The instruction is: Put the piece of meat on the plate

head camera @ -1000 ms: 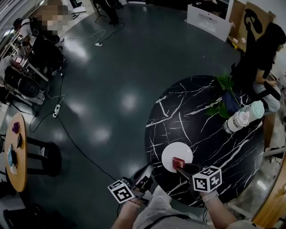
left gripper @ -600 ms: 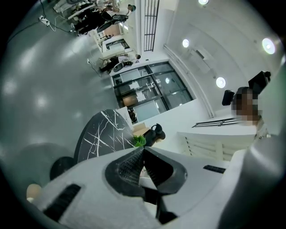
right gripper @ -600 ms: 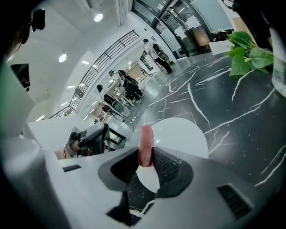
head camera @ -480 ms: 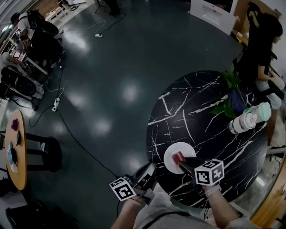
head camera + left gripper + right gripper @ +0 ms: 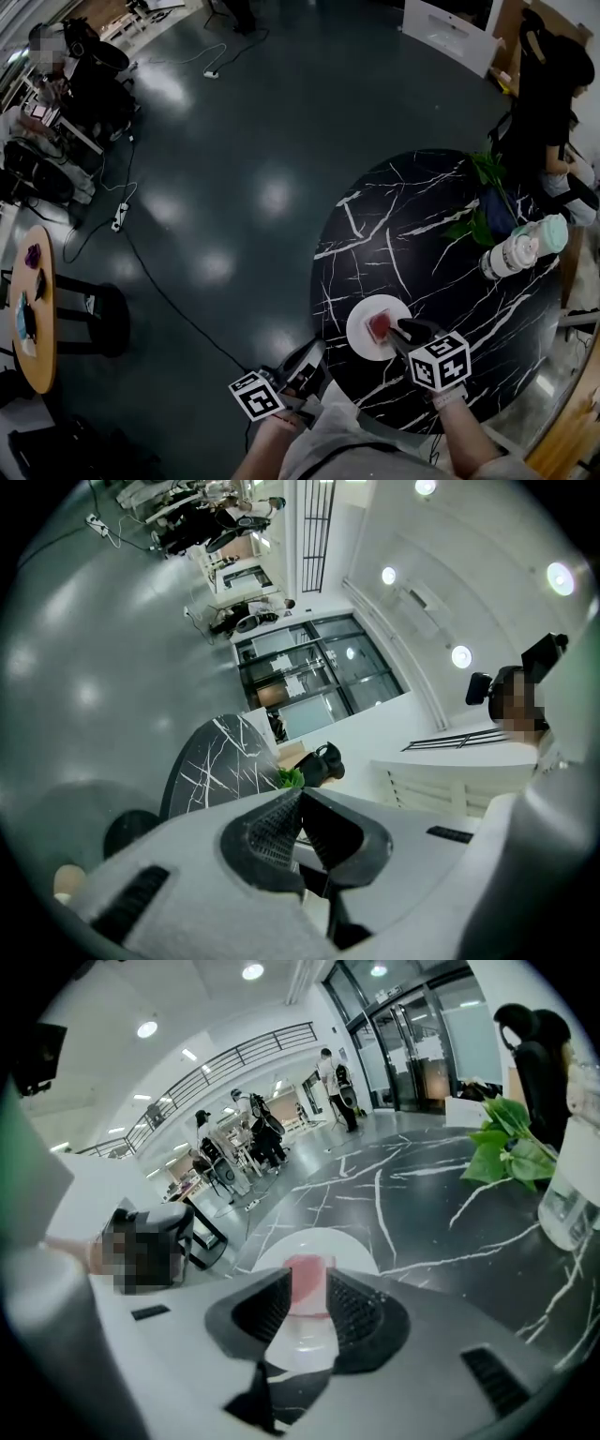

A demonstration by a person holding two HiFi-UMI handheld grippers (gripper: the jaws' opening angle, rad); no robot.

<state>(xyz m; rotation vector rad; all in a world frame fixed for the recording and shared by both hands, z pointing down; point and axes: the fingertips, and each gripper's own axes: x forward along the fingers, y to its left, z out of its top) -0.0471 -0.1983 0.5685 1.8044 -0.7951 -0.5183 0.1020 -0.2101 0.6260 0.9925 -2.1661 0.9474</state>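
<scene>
A white plate (image 5: 361, 339) lies near the front edge of the round black marble table (image 5: 422, 234). My right gripper (image 5: 401, 330) reaches over the plate from the right. It is shut on the piece of meat (image 5: 379, 325), a small red slab over the plate's middle. In the right gripper view the piece of meat (image 5: 307, 1281) fills the gap between the two jaws, with the plate (image 5: 319, 1244) behind it. Whether the meat touches the plate cannot be told. My left gripper (image 5: 302, 364) hangs off the table's left edge, close to my body. Its jaws meet at the tips (image 5: 300, 791) with nothing in them.
A green plant (image 5: 476, 197) and a pale bottle (image 5: 516, 251) stand at the table's far right, and a person (image 5: 548, 103) sits behind them. A small wooden table (image 5: 33, 319) and floor cables (image 5: 141, 272) lie to the left.
The right gripper has carried the meat from the plate's near side to over its middle. The left gripper has stayed in place.
</scene>
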